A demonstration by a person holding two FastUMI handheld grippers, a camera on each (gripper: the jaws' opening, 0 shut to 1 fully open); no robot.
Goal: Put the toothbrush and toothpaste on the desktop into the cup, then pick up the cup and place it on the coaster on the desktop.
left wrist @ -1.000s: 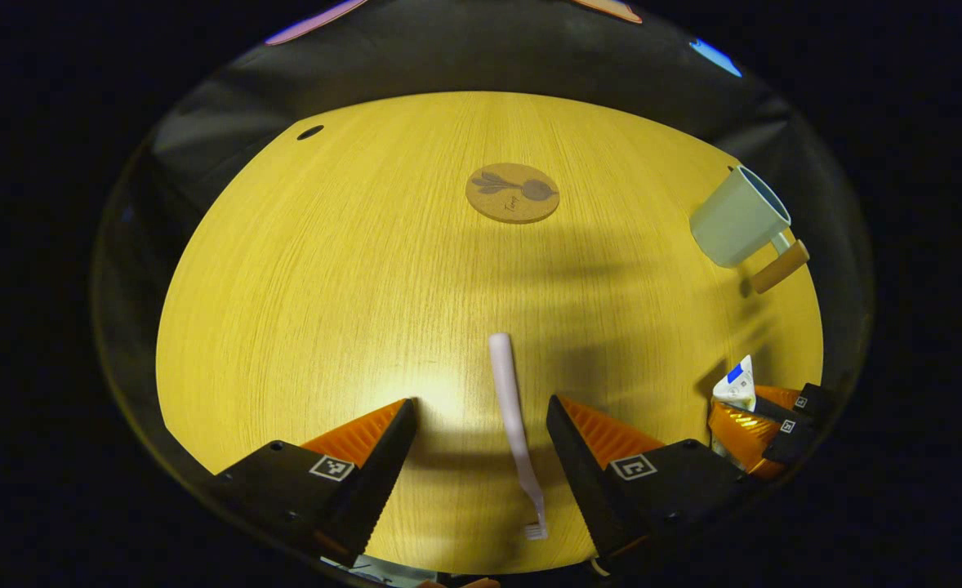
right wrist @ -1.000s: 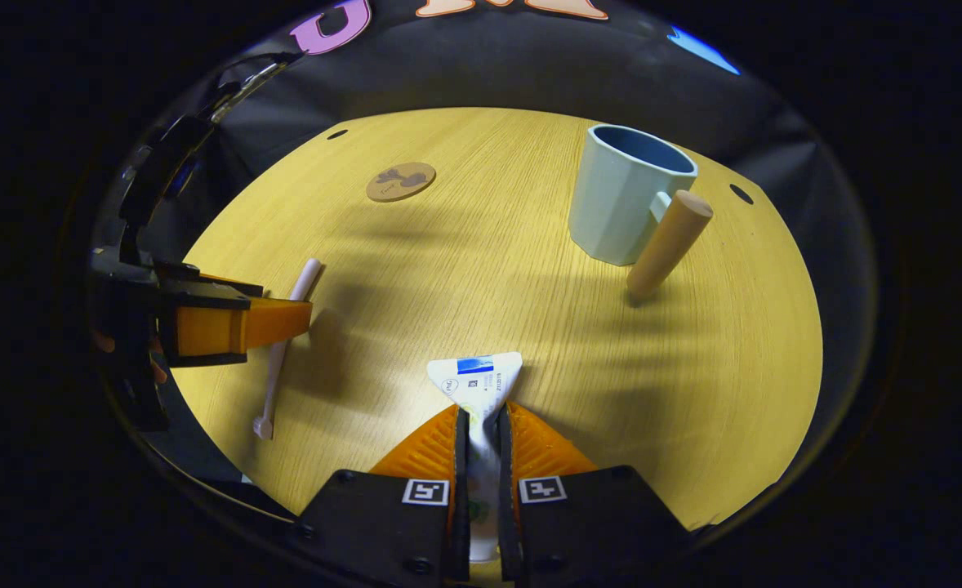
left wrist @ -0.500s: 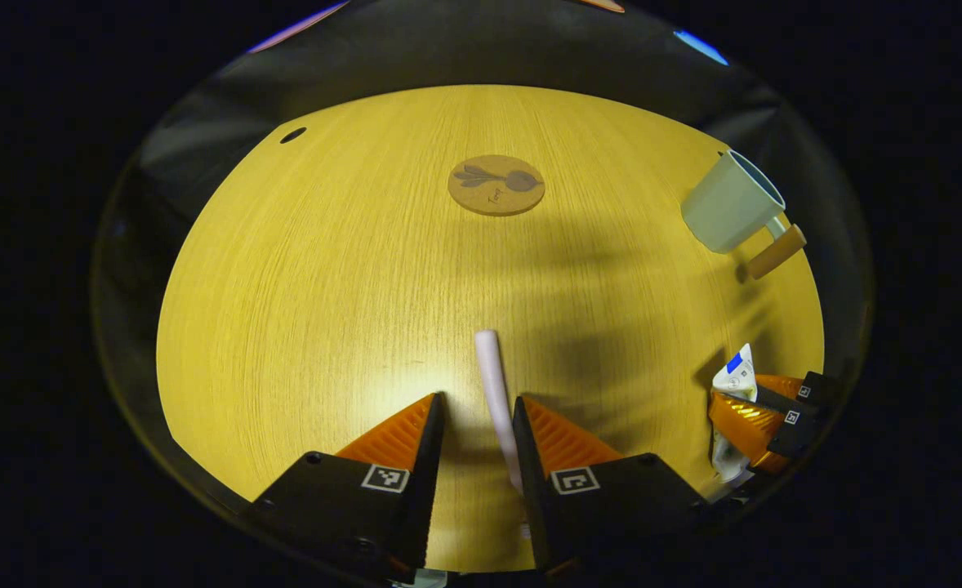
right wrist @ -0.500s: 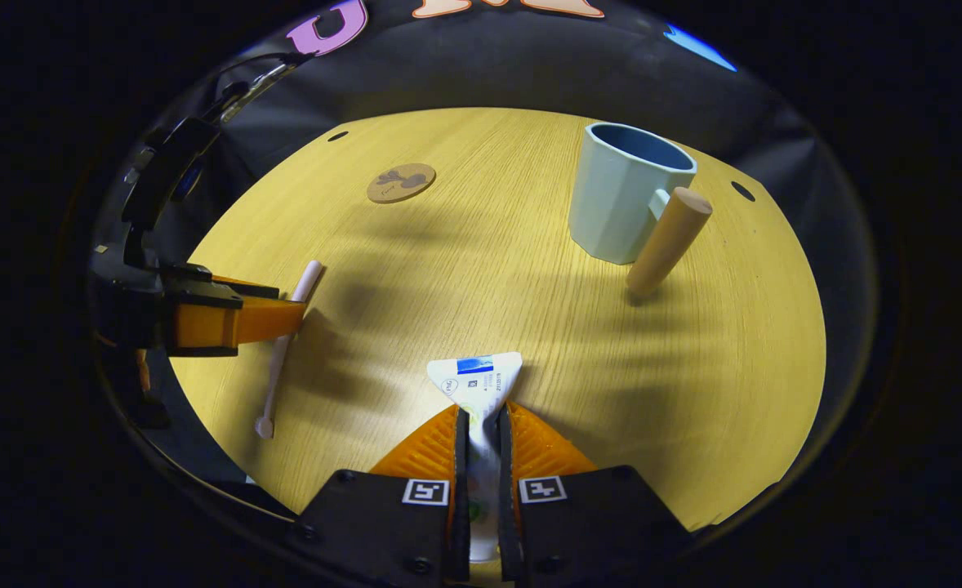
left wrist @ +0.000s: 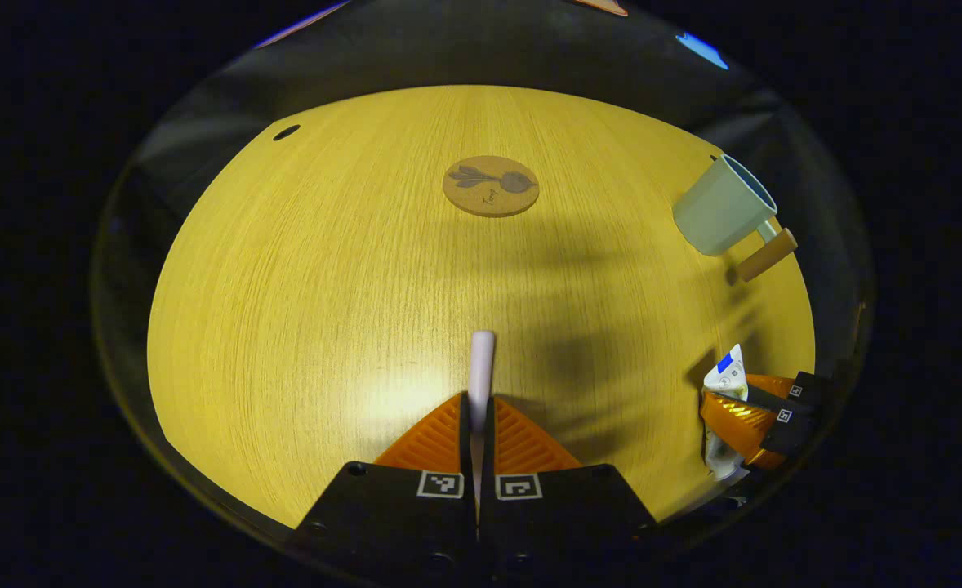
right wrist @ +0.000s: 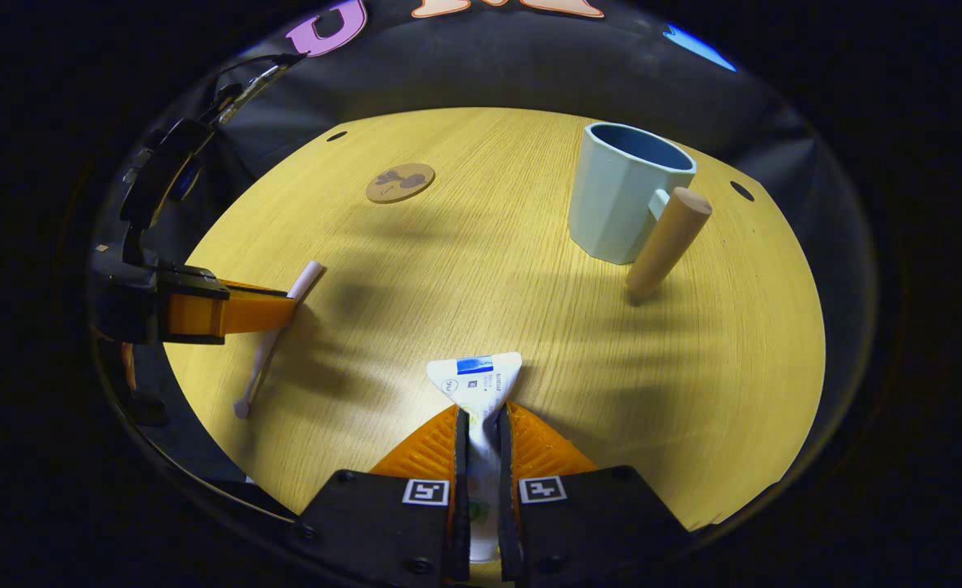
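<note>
My left gripper [left wrist: 478, 408] is shut on the pale pink toothbrush [left wrist: 480, 363], whose handle end sticks out ahead of the fingers. In the right gripper view the same toothbrush [right wrist: 273, 339] hangs tilted in the left gripper [right wrist: 285, 310], its head end low near the table's front edge. My right gripper [right wrist: 481, 420] is shut on the white toothpaste tube [right wrist: 476, 382], also seen in the left gripper view as the tube [left wrist: 723, 377] at far right. The pale blue cup [right wrist: 624, 192] with a wooden handle stands upright at the back right. The round cork coaster [left wrist: 490, 185] lies farther back.
The yellow wooden table [right wrist: 489, 269] has small round holes near its far edge [right wrist: 741, 192]. The black cloth wall rises behind it. A hand holding the left gripper shows at the left edge of the right gripper view.
My left gripper's fingers went from wide open to shut on the toothbrush, which has tilted slightly. The right gripper has kept still, holding the toothpaste.
</note>
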